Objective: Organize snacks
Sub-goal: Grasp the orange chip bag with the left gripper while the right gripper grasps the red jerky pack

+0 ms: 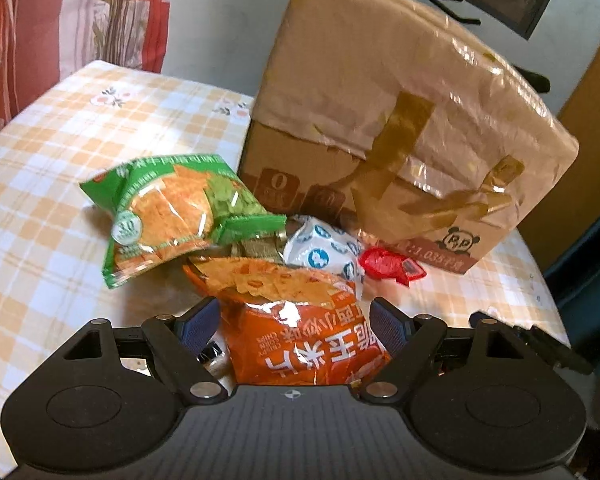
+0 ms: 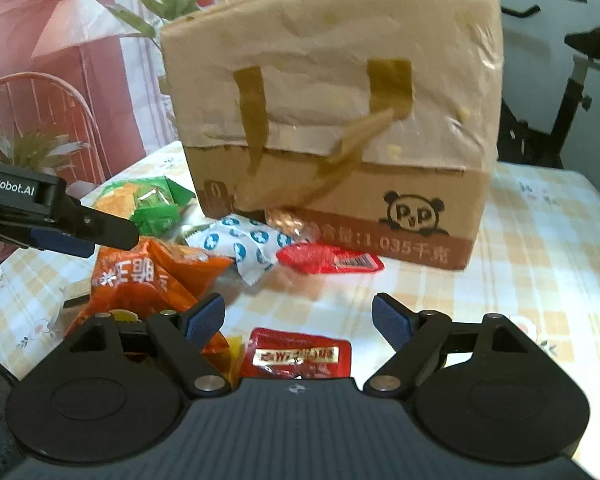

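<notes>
- On the cardboard box [image 2: 340, 200] ahead of our right tool we read "1.035" and a panda logo.
- Orange chip bag [image 1: 300, 344] between our left tool's fingers: "CRISPY CHIPS".
- Green bag [image 1: 168, 208]: "30".
- Left tool [image 2: 60, 236]: "enRobot.AI".

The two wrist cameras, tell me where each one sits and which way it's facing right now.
Left wrist: on the left gripper, looking along its open fingers at the orange chip bag between them, cardboard box behind.
Right wrist: on the right gripper, fingers open above a red sachet, facing the box's panda side; the left gripper enters at left.
Shared: box, orange bag, green bag, white-and-blue packet, checked tablecloth.
</notes>
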`<state>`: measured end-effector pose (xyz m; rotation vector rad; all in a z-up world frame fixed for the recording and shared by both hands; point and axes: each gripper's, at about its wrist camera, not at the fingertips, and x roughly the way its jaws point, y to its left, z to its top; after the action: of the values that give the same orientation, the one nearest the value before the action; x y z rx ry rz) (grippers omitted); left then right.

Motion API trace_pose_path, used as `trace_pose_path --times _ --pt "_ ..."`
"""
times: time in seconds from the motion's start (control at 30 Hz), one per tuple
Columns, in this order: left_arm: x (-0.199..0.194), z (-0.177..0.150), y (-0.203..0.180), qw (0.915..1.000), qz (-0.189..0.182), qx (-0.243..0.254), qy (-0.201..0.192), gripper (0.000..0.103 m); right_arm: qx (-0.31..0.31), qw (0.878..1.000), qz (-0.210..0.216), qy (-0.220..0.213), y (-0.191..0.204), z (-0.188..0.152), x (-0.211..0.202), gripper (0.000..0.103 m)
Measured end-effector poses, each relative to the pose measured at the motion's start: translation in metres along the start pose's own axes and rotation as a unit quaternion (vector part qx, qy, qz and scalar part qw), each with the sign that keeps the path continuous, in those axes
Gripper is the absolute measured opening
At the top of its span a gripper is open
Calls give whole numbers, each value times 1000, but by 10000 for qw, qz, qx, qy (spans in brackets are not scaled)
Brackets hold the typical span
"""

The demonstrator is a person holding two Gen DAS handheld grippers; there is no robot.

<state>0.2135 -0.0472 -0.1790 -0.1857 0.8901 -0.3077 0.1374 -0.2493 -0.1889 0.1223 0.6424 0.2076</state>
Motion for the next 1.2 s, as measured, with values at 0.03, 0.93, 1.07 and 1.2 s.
trace_pose_path --times 0.03,0.93,1.07,1.2 --pt "3 -1 -2 10000 14 39 39 84 22 10000 -8 3 -2 0 0 83" --pt "-48 -2 -21 9870 235 826 -1358 65 15 9997 -68 242 -3 -3 4 83" --pt "-54 0 -21 9831 466 844 -1556 65 -94 9991 -114 405 -2 -6 6 83" --pt "-56 2 -18 9820 572 768 -1630 65 -204 9985 -170 484 1 -9 5 80"
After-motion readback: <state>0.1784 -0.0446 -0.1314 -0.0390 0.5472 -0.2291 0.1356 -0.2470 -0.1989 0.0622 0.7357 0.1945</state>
